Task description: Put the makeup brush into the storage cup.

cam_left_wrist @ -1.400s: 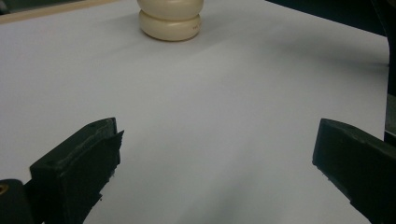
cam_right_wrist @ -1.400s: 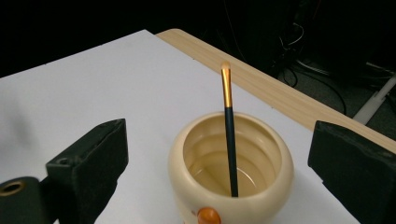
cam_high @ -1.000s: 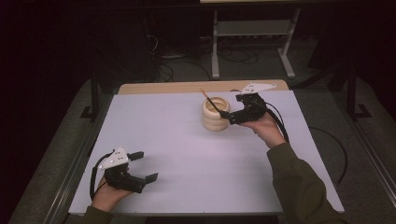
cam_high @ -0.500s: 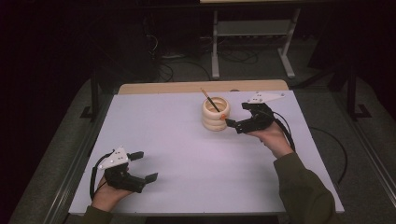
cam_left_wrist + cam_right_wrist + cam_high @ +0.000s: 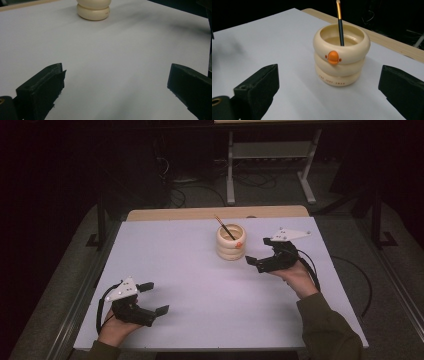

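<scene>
A cream ringed cup [image 5: 231, 241] with an orange duck bill stands at the back middle of the white table [image 5: 200, 285]. A dark pencil-like stick [image 5: 224, 227] leans inside it. In the right gripper view the cup [image 5: 341, 55] and its stick [image 5: 340, 22] stand just ahead of the jaws. My right gripper [image 5: 257, 256] is open and empty, a short way right of the cup. My left gripper [image 5: 154, 298] rests open and empty near the front left edge. The cup's base [image 5: 93, 10] appears far off in the left gripper view.
A wooden strip [image 5: 215, 213] runs along the table's far edge. Beyond it stands a metal stand [image 5: 270, 165] on a dark floor with cables. Black cables trail from both grippers, one looping off the table's right side [image 5: 357, 280].
My right gripper has drawn back from the cup, moving right and toward the person, and it stands open. The left gripper has not moved.
</scene>
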{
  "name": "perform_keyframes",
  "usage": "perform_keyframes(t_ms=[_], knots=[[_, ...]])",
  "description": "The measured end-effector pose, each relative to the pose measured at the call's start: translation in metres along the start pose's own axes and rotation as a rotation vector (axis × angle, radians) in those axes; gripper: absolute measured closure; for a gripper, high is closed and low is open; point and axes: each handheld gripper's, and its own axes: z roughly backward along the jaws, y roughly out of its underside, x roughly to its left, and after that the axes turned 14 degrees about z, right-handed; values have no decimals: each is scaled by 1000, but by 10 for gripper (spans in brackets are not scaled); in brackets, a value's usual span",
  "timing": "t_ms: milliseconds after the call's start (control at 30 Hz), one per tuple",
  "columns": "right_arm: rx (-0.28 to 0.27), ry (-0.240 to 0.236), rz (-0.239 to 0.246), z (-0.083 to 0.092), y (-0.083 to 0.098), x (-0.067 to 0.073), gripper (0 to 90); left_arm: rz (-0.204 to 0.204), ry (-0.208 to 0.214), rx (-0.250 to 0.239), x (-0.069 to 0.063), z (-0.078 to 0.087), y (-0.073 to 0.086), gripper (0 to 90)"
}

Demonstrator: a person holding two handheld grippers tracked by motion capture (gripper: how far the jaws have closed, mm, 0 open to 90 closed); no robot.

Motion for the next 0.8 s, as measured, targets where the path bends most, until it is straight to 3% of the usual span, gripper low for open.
perform_keyframes(t_ms=[800], knots=[[0,21,-3,35,23,14,27,4,-2,-12,2,0,0,3]])
